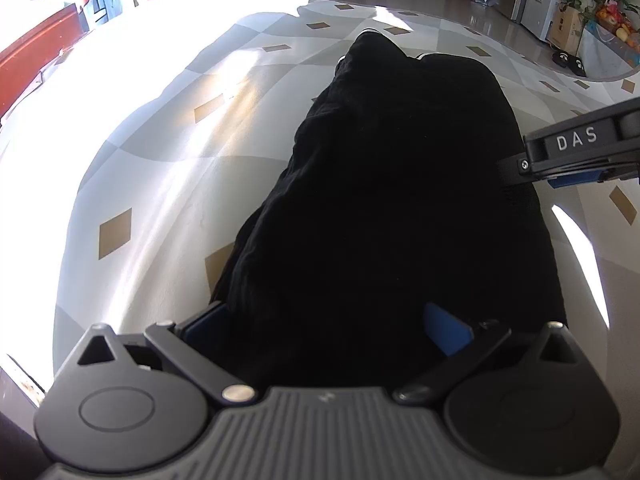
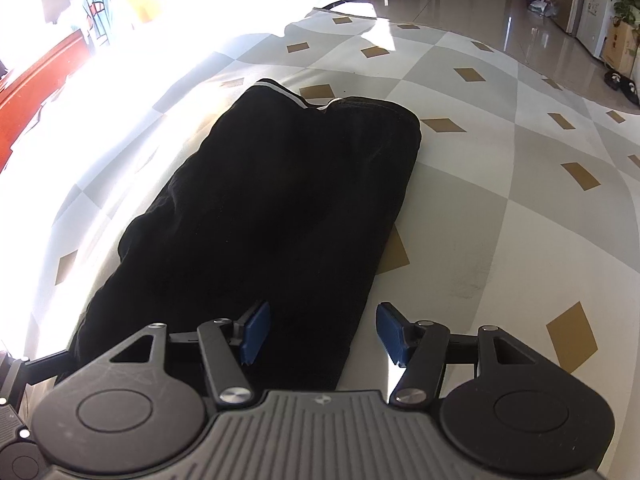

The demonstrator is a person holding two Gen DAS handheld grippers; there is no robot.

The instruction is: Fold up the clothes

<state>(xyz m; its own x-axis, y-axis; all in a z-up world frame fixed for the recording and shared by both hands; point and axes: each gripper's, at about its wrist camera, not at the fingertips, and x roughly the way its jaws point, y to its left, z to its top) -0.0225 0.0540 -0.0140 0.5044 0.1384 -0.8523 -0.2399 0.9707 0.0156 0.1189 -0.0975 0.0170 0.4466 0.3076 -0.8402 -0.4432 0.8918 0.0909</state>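
A bed (image 2: 500,184) under a grey-and-white diamond-patterned cover with tan patches fills both views, and everything here is placed relative to the black garment (image 2: 272,200) lying on it. That garment is already a long narrow strip running away from the cameras, its white-striped end at the far side, so the lengthwise folds look done and the step in hand seems to be gathering the near end for a crosswise fold. The left hand-held gripper (image 1: 326,326) hangs over the garment's near end with its blue pads spread; cloth lies between them, though I cannot tell whether it is being touched. The right hand-held gripper (image 2: 322,334) sits at the garment's near right corner, jaws spread and pinching nothing, one pad over the cloth and the other over the bare cover just beside the garment's edge. The next move probably calls for both to close on the near hem and carry it toward the striped end.
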